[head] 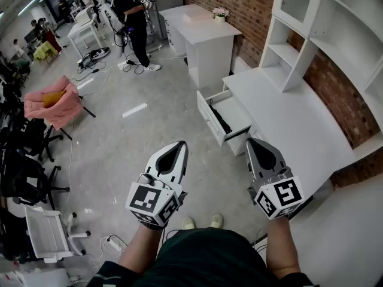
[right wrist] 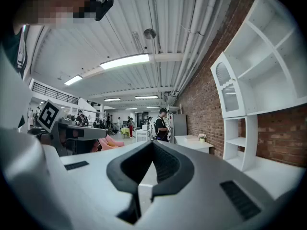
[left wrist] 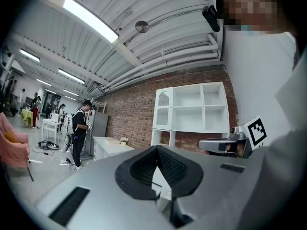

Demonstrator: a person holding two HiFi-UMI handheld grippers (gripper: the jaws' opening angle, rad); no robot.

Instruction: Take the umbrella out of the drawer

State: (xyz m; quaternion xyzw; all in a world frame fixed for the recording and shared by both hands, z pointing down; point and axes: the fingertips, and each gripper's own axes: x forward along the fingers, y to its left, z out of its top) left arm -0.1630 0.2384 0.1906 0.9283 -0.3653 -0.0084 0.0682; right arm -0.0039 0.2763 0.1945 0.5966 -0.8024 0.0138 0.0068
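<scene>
With my left gripper (head: 177, 146) and right gripper (head: 255, 142) both closed, empty and well apart from the black umbrella (head: 220, 118) lying in the open drawer (head: 210, 122) of the white desk (head: 287, 118), I should, I think, step nearer and open one claw wide above its middle.

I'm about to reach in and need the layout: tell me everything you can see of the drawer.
The drawer is white, painted wood by the look of it, and stands pulled well out of the white desk, level. It is a shallow box, open on top, with a plain front panel. A slim dark thing, likely the umbrella, lies inside just behind that panel and along it. The rest of the bottom is bare. The left gripper and right gripper are short of it, not touching.
</scene>
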